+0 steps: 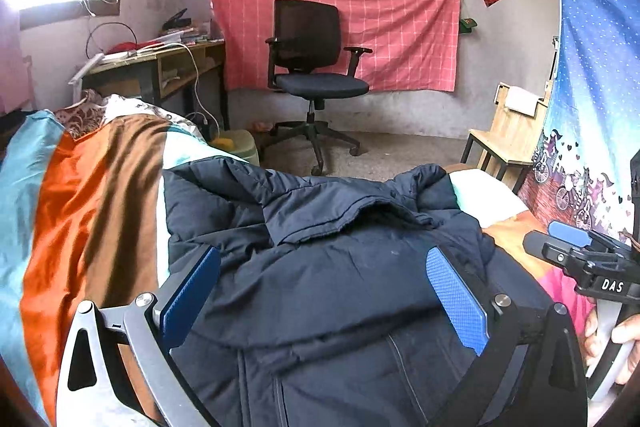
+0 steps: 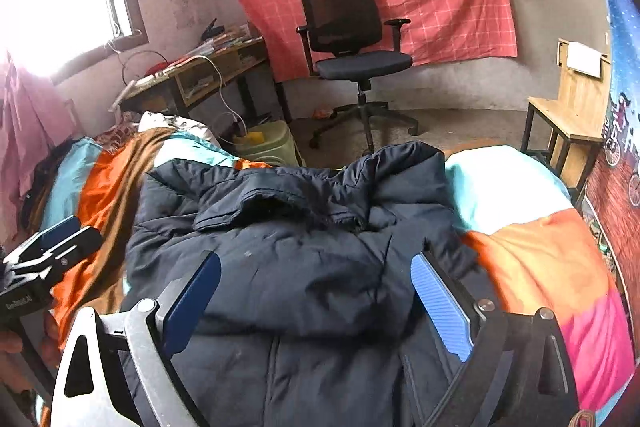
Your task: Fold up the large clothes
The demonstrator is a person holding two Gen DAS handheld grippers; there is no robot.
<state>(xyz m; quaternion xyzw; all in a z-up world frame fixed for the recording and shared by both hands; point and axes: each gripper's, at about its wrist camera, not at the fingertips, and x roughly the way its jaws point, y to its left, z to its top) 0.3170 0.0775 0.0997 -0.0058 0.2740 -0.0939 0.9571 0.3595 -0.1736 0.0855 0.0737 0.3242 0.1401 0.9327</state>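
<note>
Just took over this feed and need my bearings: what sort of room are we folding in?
Most likely a bedroom that doubles as a study. The dark navy padded jacket lies on a bed with a colourful striped cover, and beyond it stand a black mesh-backed office chair and a cluttered wooden desk.

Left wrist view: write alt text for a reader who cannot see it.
A dark navy jacket lies on a bed with a striped cover, seen between the open, empty left claw. The right claw shows at the right edge; an office chair stands before a red cloth on the wall.
</note>
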